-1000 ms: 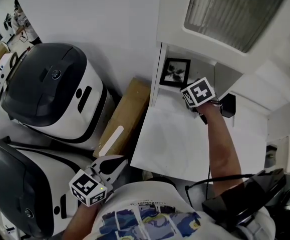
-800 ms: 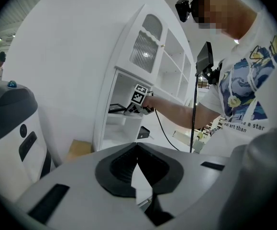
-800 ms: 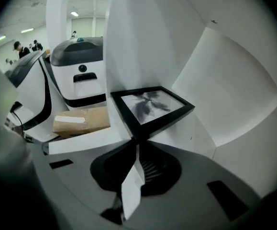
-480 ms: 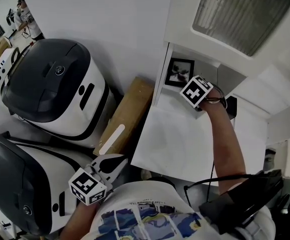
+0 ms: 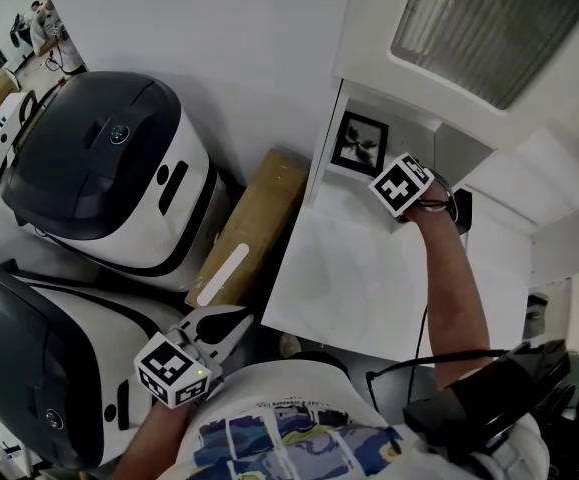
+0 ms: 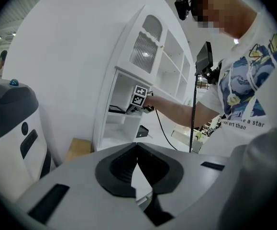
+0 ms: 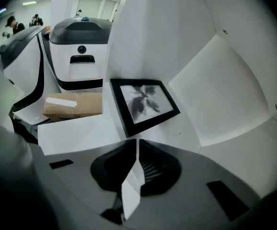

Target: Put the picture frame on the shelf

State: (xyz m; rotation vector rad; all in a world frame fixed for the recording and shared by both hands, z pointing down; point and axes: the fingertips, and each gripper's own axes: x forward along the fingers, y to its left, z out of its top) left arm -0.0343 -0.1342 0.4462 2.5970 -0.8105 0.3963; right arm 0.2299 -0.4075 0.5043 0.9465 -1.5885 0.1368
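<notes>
White shelf bears picture frame — right claw just closed, empty; left claw pressed together.

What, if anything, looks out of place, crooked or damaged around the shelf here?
Nothing stands out. The picture frame stands inside the shelf compartment, picture facing out, with no visible damage. A cardboard box lies beside the shelf, closed, nothing spilled.

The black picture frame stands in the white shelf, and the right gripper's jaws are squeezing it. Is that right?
Not quite. The black picture frame does stand in the white shelf, but the right gripper is not squeezing it: its jaws have just been closing with nothing between them, and the frame stands just ahead. The right gripper view shows this.
</notes>
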